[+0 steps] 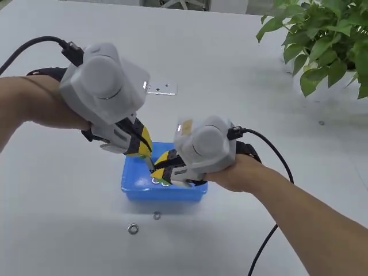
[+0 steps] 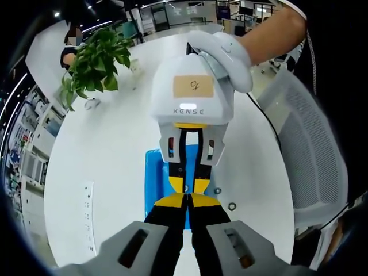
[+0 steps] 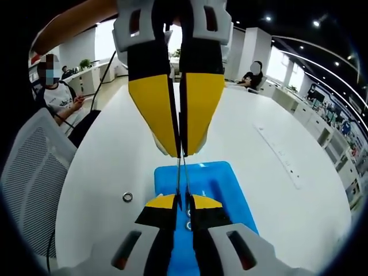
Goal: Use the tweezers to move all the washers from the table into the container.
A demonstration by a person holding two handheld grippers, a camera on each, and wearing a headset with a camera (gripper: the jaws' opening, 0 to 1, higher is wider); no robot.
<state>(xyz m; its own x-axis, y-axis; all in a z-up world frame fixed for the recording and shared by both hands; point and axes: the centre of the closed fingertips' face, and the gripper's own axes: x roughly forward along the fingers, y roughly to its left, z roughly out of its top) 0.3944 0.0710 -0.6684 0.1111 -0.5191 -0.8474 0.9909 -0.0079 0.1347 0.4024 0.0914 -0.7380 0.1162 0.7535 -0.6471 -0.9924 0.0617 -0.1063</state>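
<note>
My left gripper and right gripper both pinch shut on the thin metal tweezers over the blue plastic container. Two small steel ring washers lie on the white table just beside it. Likely light, flat and slick; nip across the rim.

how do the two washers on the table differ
The larger washer has a wider ring than the smaller washer. The larger washer lies farther from the blue container; the smaller washer sits close to its front wall. Both are silvery, flat on the white table.
</note>
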